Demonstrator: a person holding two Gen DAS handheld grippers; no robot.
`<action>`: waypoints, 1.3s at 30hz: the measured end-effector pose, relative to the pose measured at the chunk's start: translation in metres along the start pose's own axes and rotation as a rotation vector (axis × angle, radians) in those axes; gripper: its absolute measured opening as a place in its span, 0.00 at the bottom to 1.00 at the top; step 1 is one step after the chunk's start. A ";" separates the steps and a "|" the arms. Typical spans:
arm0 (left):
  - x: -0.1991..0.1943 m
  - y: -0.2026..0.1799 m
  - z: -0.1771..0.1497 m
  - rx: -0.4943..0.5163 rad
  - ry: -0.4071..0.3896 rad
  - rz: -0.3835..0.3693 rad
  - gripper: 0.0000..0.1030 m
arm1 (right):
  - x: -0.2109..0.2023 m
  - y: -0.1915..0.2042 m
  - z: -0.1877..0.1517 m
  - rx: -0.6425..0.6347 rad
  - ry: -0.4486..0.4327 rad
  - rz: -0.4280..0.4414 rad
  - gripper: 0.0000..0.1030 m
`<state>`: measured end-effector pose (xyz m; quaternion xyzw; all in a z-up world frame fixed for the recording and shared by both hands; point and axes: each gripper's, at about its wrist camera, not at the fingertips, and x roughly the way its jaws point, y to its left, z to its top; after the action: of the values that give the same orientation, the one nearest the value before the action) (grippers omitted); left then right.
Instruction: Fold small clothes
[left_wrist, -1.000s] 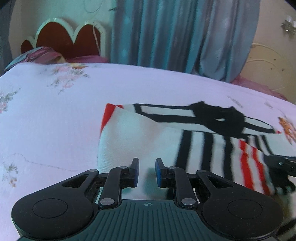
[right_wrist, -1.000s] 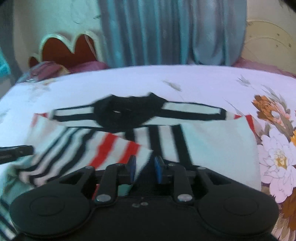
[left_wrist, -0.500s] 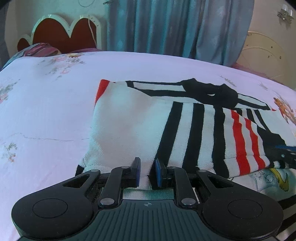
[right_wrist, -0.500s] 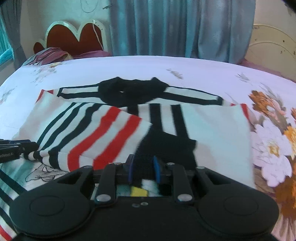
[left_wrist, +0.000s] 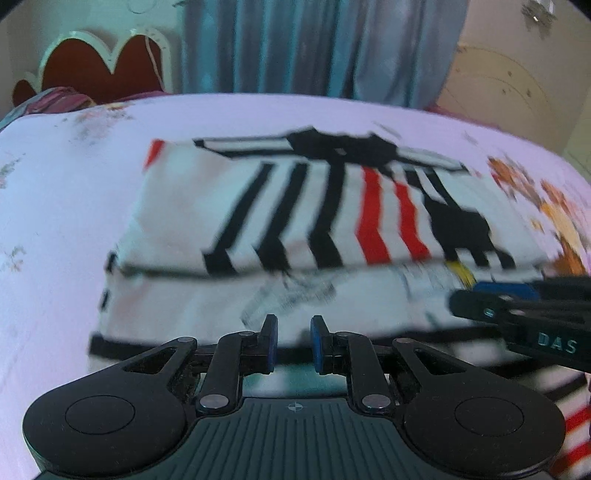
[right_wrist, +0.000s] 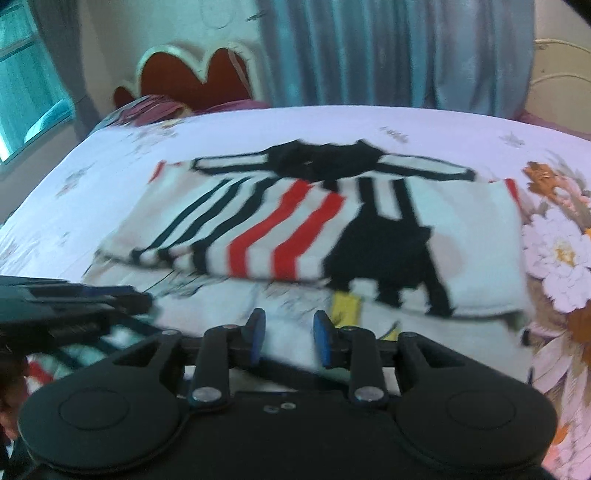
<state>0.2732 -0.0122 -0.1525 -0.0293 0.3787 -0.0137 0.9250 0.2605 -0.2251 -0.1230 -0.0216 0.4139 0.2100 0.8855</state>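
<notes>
While we hover at the near hem: our left gripper (left_wrist: 293, 341) has its jaws a narrow slot apart, nothing clearly pinched; our right gripper (right_wrist: 289, 339) has jaws opening, no cloth seen between them
Garment: striped shirt (right_wrist: 295, 225) lies flat on the bed (right_wrist: 229, 125), just ahead of us
Progress: we judge both sides and sleeves are folded in; hem-to-collar fold remains
Around: headboard (right_wrist: 192, 77), curtain (right_wrist: 388, 51) far off; we see nothing blocking

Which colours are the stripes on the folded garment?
Black and red stripes on the white garment, clearest in the right wrist view.
</notes>
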 end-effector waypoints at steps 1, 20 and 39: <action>-0.001 -0.003 -0.005 0.007 0.006 0.002 0.17 | 0.000 0.004 -0.004 -0.014 0.008 0.008 0.27; -0.044 0.027 -0.062 0.080 -0.007 0.055 0.20 | -0.058 -0.019 -0.080 0.013 0.033 -0.277 0.32; -0.100 0.031 -0.130 0.140 -0.014 -0.008 0.20 | -0.100 0.049 -0.142 0.041 0.033 -0.228 0.32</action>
<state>0.1108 0.0183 -0.1771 0.0337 0.3701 -0.0434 0.9273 0.0815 -0.2463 -0.1356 -0.0538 0.4273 0.0991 0.8970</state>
